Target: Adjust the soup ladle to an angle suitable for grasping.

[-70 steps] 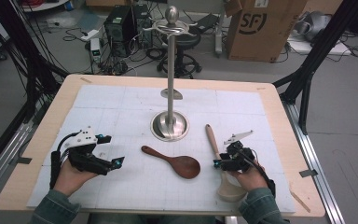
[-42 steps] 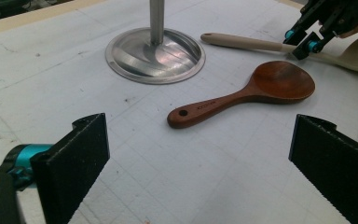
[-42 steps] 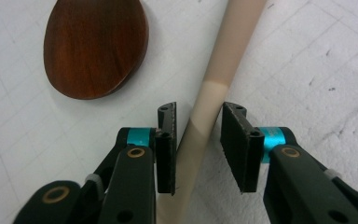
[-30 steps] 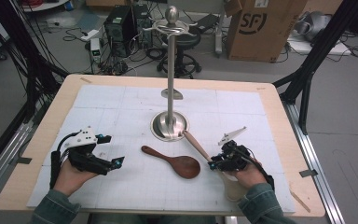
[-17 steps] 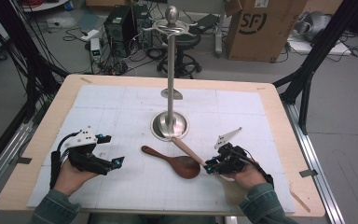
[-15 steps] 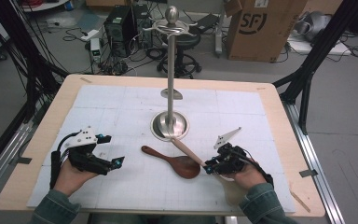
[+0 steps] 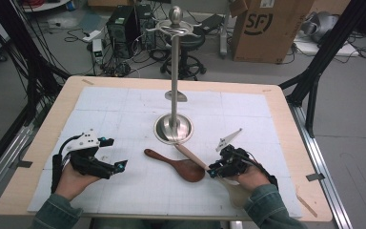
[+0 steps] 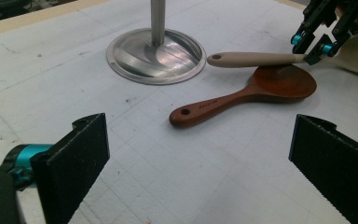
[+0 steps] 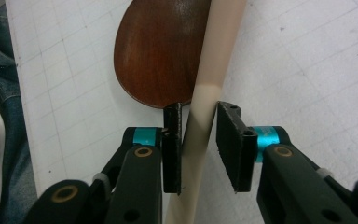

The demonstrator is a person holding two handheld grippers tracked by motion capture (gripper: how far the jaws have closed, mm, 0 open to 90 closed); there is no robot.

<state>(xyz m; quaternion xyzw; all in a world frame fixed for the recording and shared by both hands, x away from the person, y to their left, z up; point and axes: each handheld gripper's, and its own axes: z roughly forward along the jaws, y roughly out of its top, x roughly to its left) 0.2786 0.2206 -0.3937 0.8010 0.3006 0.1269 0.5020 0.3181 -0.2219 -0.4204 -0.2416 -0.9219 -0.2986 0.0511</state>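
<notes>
A dark brown wooden spoon (image 7: pixel 183 165) lies flat on the white grid mat, its bowl (image 9: pixel 158 51) near my right gripper (image 7: pixel 212 171). That gripper is shut on the beige handle of a spatula (image 7: pixel 190 156). Its jaws have just been opening a little, with the handle (image 9: pixel 219 46) still between the pads (image 9: pixel 172 140). The handle (image 8: pixel 251 59) hangs level just above the spoon's bowl (image 8: pixel 284 81) and points at the stand's base (image 7: pixel 173 128). The spatula's pale head lies under the hand. My left gripper (image 7: pixel 113 152) rests at the mat's left, open, with nothing between its jaws (image 8: pixel 196 163).
A tall metal utensil stand (image 7: pixel 174 71) rises from a round base at the mat's middle, with hooks at its top. The wooden table edge (image 7: pixel 162 210) runs close behind both hands. A cardboard box (image 7: pixel 267 28) and computer gear stand on the floor beyond.
My right gripper has swung the spatula handle from pointing away to pointing left toward the stand base, and shifted left, so that the handle now crosses the spoon's bowl. The left gripper has stayed put.
</notes>
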